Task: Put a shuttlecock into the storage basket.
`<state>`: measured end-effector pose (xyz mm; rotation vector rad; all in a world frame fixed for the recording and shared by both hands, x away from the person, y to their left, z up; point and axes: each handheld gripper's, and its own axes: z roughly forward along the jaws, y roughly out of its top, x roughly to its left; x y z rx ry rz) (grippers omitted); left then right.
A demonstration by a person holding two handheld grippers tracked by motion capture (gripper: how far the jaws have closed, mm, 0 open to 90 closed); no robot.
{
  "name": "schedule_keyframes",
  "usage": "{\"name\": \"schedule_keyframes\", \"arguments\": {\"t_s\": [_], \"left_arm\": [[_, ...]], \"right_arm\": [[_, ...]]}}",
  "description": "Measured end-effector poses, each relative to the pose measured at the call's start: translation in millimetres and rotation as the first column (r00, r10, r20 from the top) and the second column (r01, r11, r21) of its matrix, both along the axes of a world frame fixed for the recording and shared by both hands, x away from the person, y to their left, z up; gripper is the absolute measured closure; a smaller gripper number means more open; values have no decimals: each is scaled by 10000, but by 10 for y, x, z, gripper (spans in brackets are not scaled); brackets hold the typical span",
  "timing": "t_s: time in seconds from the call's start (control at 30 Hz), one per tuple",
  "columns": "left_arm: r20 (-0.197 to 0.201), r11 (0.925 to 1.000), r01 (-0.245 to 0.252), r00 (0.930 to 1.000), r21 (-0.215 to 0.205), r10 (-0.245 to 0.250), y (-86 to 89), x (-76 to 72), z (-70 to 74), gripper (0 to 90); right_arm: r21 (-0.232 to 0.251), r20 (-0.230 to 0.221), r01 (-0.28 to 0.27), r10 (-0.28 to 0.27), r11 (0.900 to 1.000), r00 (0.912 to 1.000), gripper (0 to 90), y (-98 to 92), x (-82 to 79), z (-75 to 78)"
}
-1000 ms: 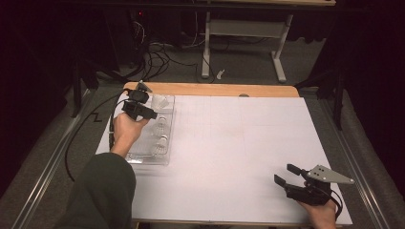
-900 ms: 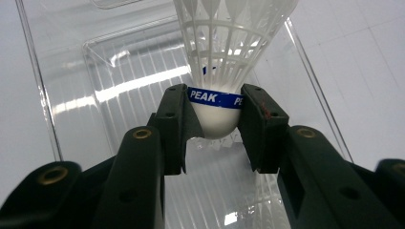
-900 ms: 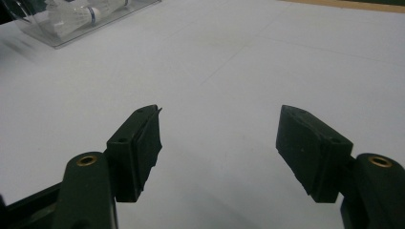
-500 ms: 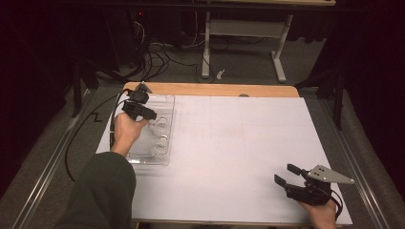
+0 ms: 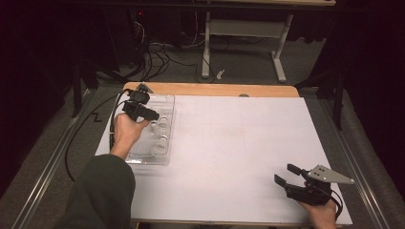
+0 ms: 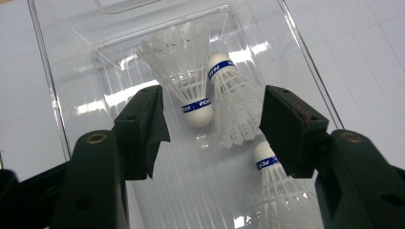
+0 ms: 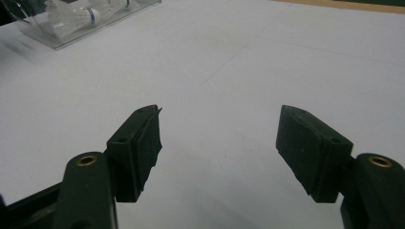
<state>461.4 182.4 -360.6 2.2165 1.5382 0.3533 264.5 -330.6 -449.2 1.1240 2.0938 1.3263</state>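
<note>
A clear plastic tray sits at the table's left and holds three white shuttlecocks with blue bands. One shuttlecock lies cork toward me, a second beside it points the other way, and a third lies nearer. My left gripper hovers over the tray. Its jaws have just been opening and stand open, with the shuttlecocks lying below and between them, untouched by the pads. My right gripper rests open and empty at the near right.
A white sheet covers most of the wooden table. A black cable trails off the left edge. Beyond the table are a white desk frame and floor cables. The tray's corner is far left ahead of the right gripper.
Both hands stay where they were. The high view shows no clear shift of the tray or the shuttlecocks.
</note>
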Motion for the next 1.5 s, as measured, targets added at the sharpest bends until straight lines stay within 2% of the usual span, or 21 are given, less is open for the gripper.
{"name": "schedule_keyframes", "arguments": {"t_s": [0.23, 0.43, 0.93, 1.07, 1.5], "left_arm": [[85, 9999, 66, 9999, -77, -65, 10, -44, 8, 411], [117, 9999, 162, 9998, 20, -162, 4, -82, 6, 400], [341, 9992, 358, 9988, -174, -352, -7, -190, 50, 385], [453, 9990, 449, 9980, -33, -447, -21, -234, 36, 382], [449, 9976, 683, 9967, -142, -676, -31, -306, 34, 397]], "right_arm": [[-15, 12, -8, 8, 10000, 10000, 323, 0, 0, 0], [-19, 18, -9, 10, 10000, 10000, 323, 1, 0, 0], [-30, 37, -15, 15, 10000, 10000, 323, 2, -1, 2], [-27, 29, -12, 12, 10000, 10000, 323, 2, -1, 2], [-30, 30, -23, 23, 10000, 10000, 323, 3, -1, 2]]}}
